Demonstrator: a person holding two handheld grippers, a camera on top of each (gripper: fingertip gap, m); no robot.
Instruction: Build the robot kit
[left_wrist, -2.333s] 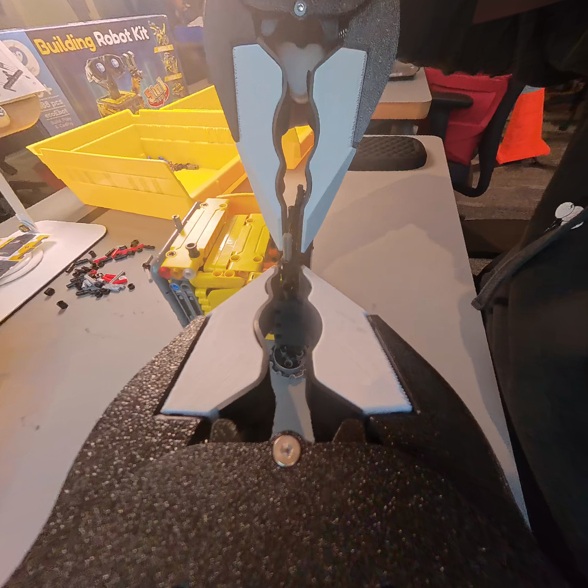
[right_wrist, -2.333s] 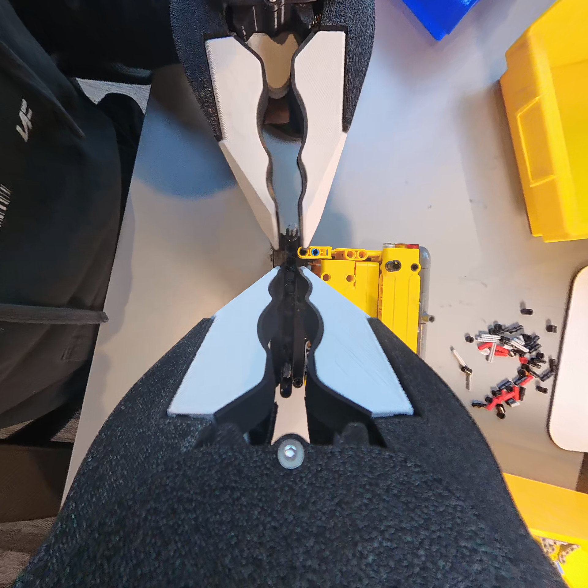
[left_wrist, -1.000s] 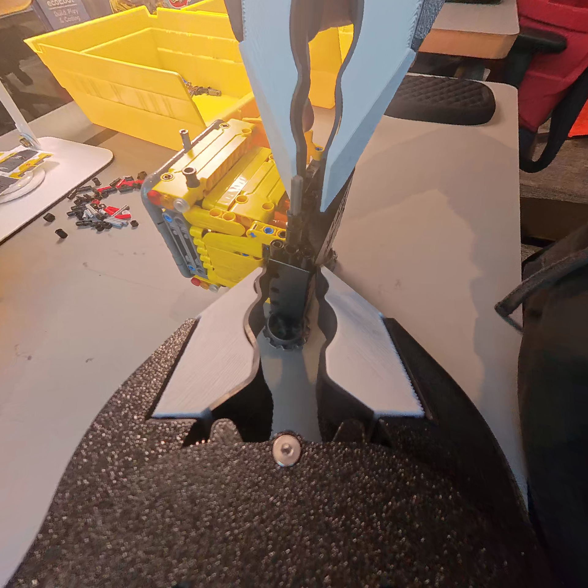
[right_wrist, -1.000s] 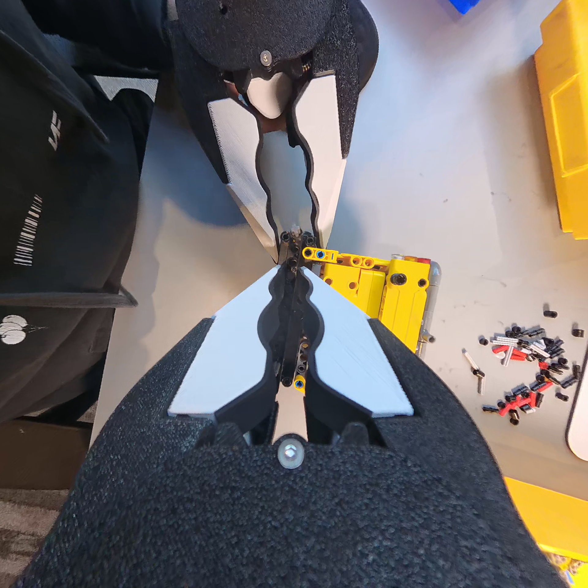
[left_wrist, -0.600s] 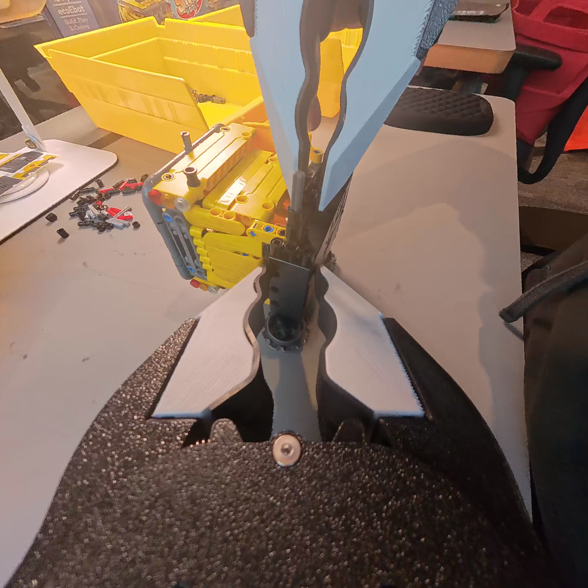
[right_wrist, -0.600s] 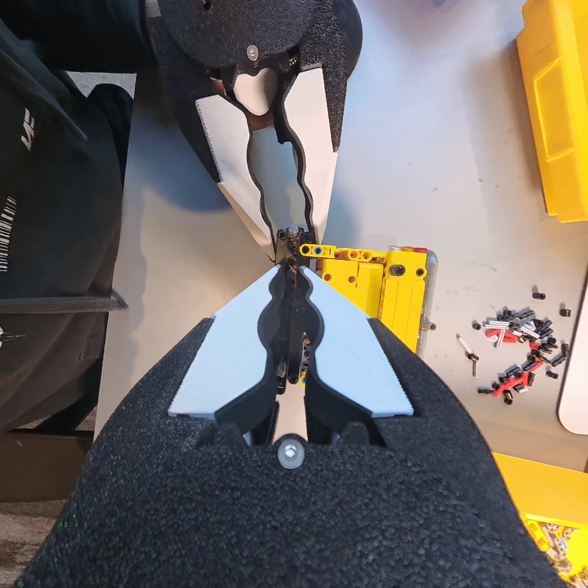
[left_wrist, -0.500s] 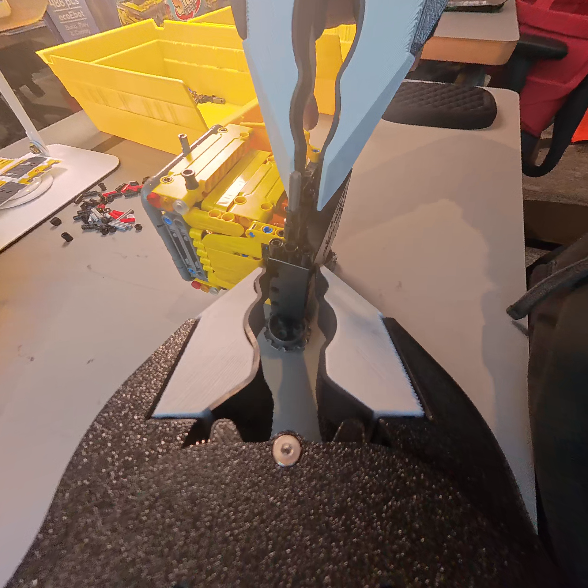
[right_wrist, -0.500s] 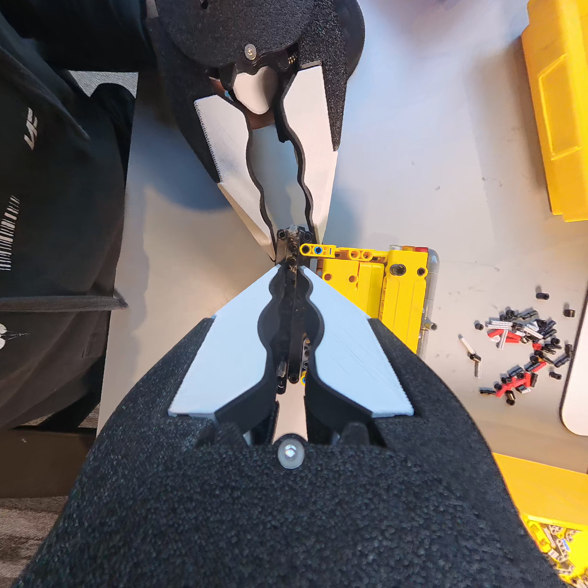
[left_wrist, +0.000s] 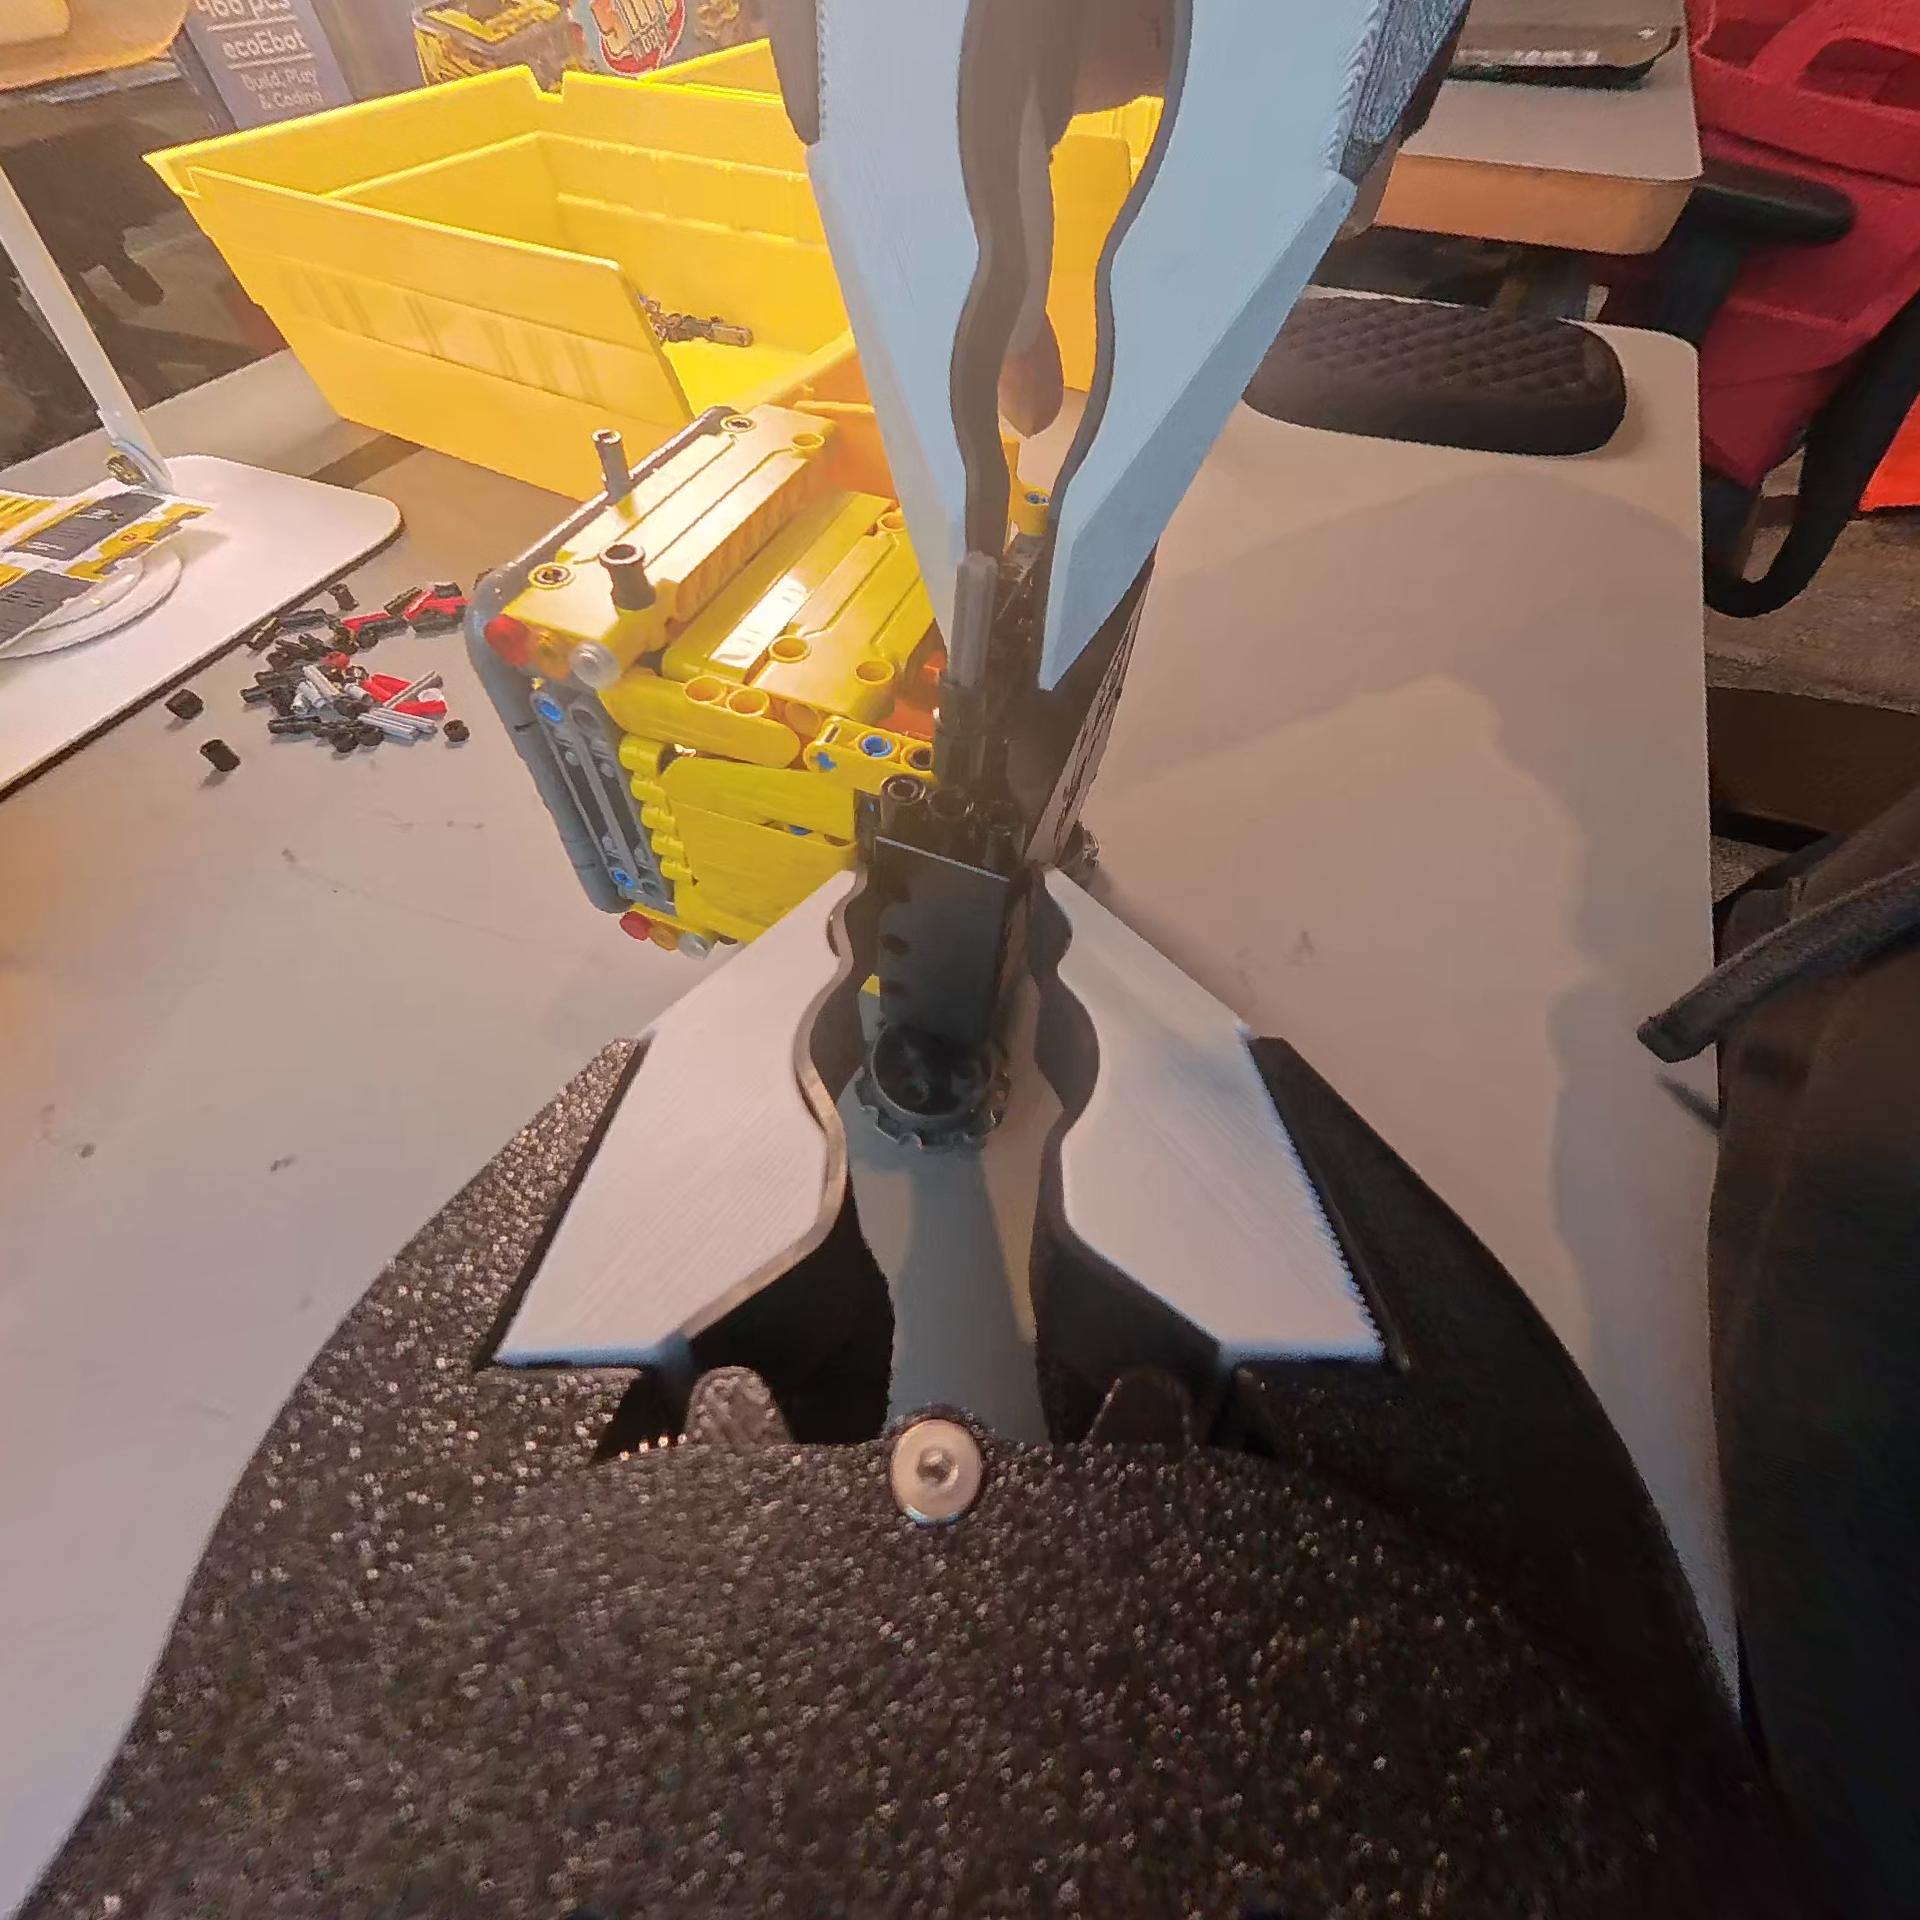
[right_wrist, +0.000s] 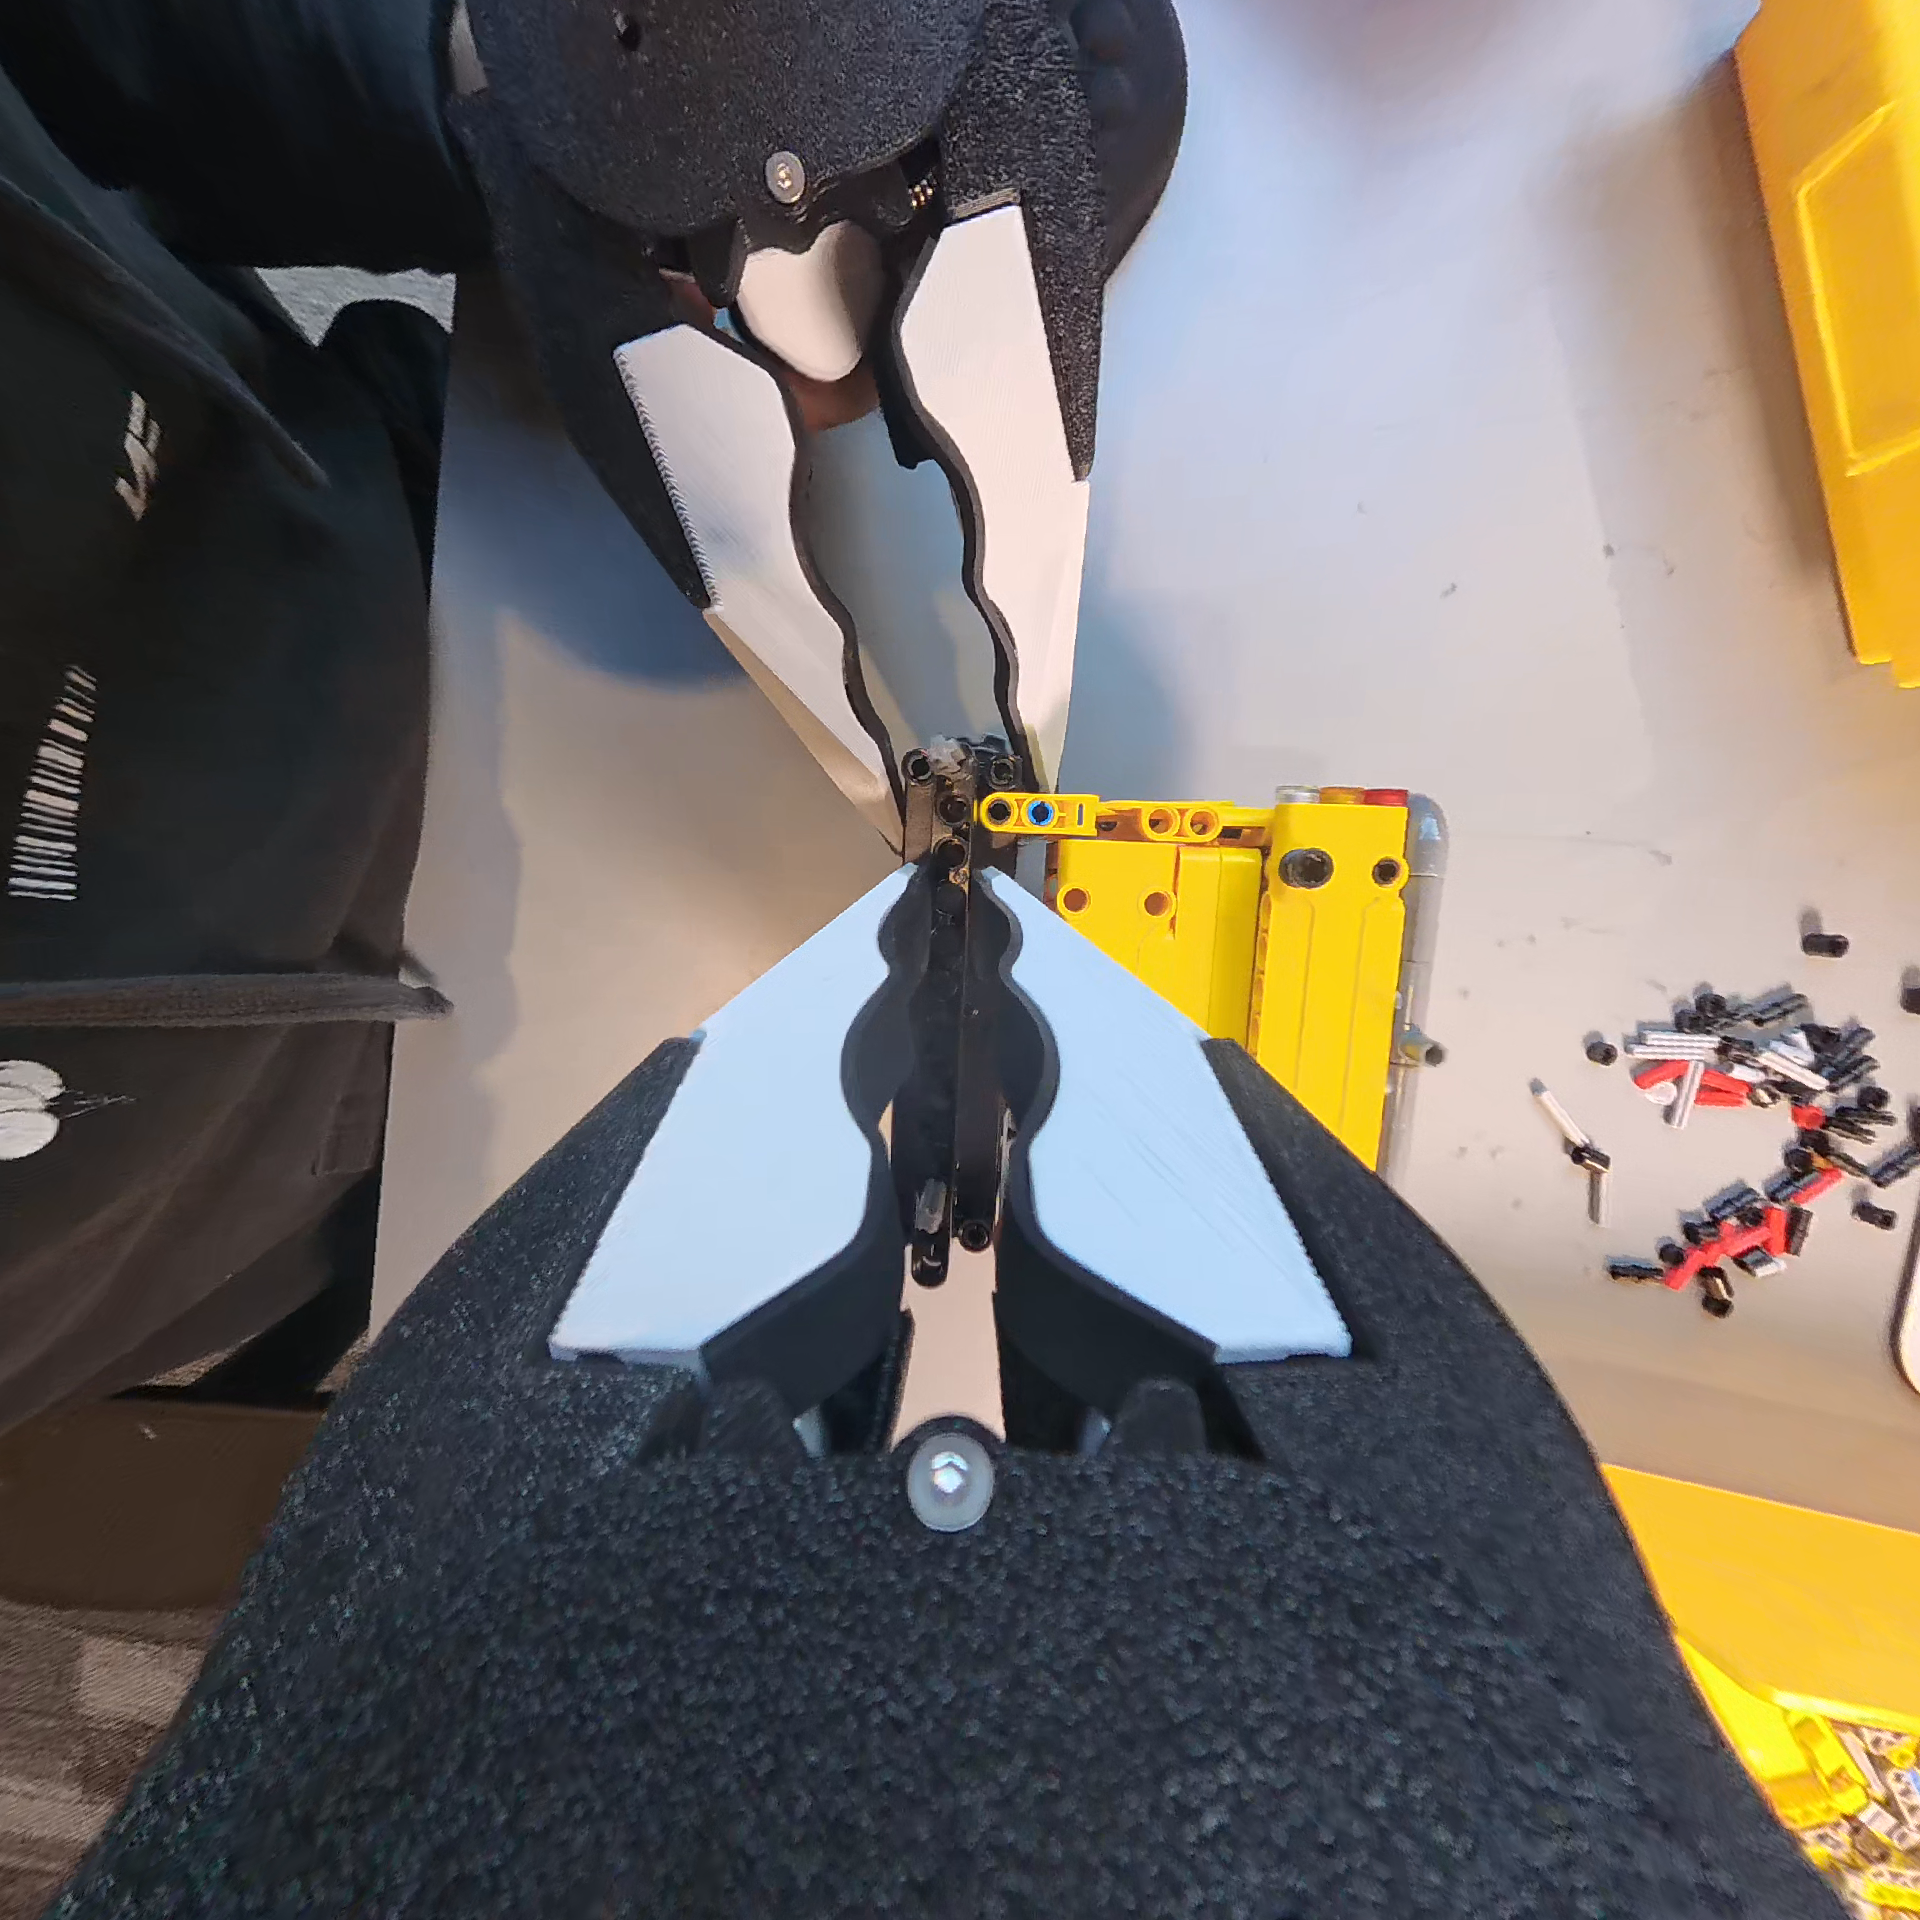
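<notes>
Both grippers clamped on yellow brick model (left_wrist: 748, 665): left gripper (left_wrist: 940, 883) fingers on its black end block, right gripper (right_wrist: 951, 883) fingers on black beam; model had lifted, tilted off table (left_wrist: 260, 987); loose pins (right_wrist: 1756, 1132) untouched

Far ahead and to the left of the left hand-held gripper (left_wrist: 945, 883), past the yellow bins, stands a dark printed cardboard box (left_wrist: 281, 73) with pale lettering and a round red-and-yellow badge. The wording is not given here.

Well to the left of that hand-held gripper, a printed paper leaflet (left_wrist: 73, 540) with yellow and black pictures lies on a white stand base on the desk. Its print is too small to read.

Left of the right hand-held gripper (right_wrist: 951, 878), a black garment (right_wrist: 208, 623) carries short white lettering, a block of white stripes like a barcode, and a small white emblem lower down.
</notes>
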